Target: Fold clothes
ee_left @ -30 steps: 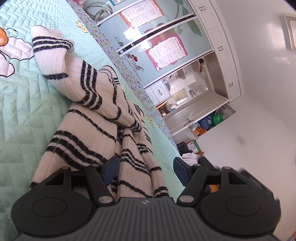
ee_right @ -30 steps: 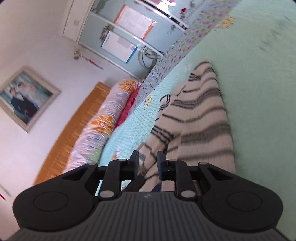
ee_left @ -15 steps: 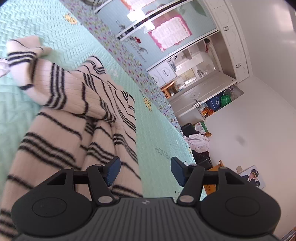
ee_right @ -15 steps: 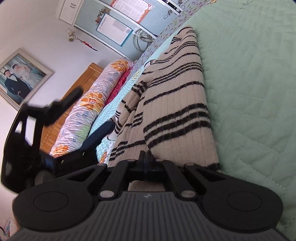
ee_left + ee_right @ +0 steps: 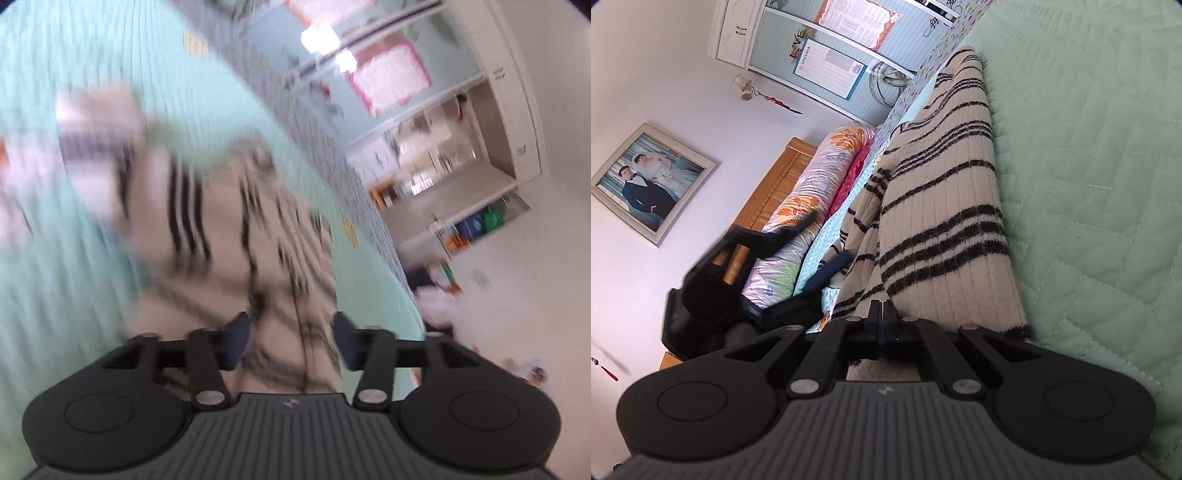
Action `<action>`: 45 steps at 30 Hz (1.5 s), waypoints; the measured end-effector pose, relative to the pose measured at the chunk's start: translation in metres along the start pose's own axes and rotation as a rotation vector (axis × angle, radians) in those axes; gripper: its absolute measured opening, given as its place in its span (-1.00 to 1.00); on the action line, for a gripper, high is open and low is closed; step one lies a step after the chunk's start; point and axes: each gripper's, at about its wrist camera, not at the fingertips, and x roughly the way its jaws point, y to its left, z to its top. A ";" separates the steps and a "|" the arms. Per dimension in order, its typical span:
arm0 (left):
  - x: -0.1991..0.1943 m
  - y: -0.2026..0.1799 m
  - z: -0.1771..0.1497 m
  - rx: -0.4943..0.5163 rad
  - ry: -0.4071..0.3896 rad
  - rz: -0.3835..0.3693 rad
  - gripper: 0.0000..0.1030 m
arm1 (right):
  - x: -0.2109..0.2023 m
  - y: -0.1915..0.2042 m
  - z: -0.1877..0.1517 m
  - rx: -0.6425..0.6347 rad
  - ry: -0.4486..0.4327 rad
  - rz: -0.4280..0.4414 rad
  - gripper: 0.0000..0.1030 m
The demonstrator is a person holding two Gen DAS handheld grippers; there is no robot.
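The right hand-held gripper (image 5: 882,314) is clenched on the sweater (image 5: 942,221) on the bed (image 5: 1089,184). The left hand-held gripper (image 5: 291,341) has just been opening, released above the sweater.

bed: green quilted cover (image 5: 1100,184) | headboard end: floral bolster (image 5: 798,218), wooden headboard (image 5: 764,192) | wall: framed photo (image 5: 650,184) | far side: poster-covered wardrobe doors (image 5: 834,55)

Sweater (image 5: 945,206) ribbed fuzzy knit; bedspread (image 5: 1100,155) quilted matt cloth
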 end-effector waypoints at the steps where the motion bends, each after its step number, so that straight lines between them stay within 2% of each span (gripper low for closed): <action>1: -0.007 -0.006 0.011 0.077 -0.062 0.063 0.67 | 0.000 0.000 0.001 0.003 -0.001 0.004 -1.00; 3: -0.004 -0.019 0.034 0.255 -0.116 0.211 0.70 | 0.000 -0.001 0.002 0.009 -0.001 0.012 -1.00; 6: 0.028 -0.022 0.062 0.433 -0.043 0.362 0.70 | 0.000 -0.002 0.002 0.016 -0.003 0.021 -1.00; 8: 0.051 -0.013 0.076 0.479 0.033 0.461 0.69 | 0.000 -0.004 0.002 0.023 -0.004 0.032 -1.00; 12: 0.077 0.007 0.087 0.546 0.141 0.556 0.62 | 0.000 -0.008 0.004 0.042 -0.003 0.057 -1.00; 14: 0.094 0.012 0.084 0.586 0.195 0.616 0.54 | 0.000 -0.008 0.004 0.043 -0.003 0.060 -1.00; 16: 0.110 0.015 0.082 0.612 0.256 0.667 0.34 | 0.001 -0.009 0.005 0.044 -0.004 0.062 -1.00; 17: 0.115 0.019 0.081 0.611 0.282 0.674 0.33 | 0.001 -0.009 0.005 0.045 -0.005 0.063 -1.00; 21: 0.109 0.020 0.074 0.619 0.262 0.675 0.25 | 0.001 -0.009 0.004 0.046 -0.006 0.067 -1.00; 23: 0.106 0.016 0.072 0.650 0.270 0.684 -0.22 | 0.001 -0.009 0.004 0.047 -0.006 0.067 -1.00; 24: 0.105 0.014 0.071 0.666 0.275 0.690 -0.82 | 0.001 -0.009 0.005 0.047 -0.007 0.067 -1.00; 29: 0.100 0.007 0.059 0.764 0.271 0.715 -0.84 | 0.002 -0.008 0.006 0.048 -0.008 0.069 -1.00; 32: 0.095 0.004 0.051 0.806 0.229 0.714 -0.85 | 0.003 -0.009 0.008 0.049 -0.008 0.071 -1.00; 45: 0.091 -0.004 0.047 0.810 0.174 0.677 -0.85 | 0.004 -0.012 0.012 0.060 -0.013 0.086 -1.00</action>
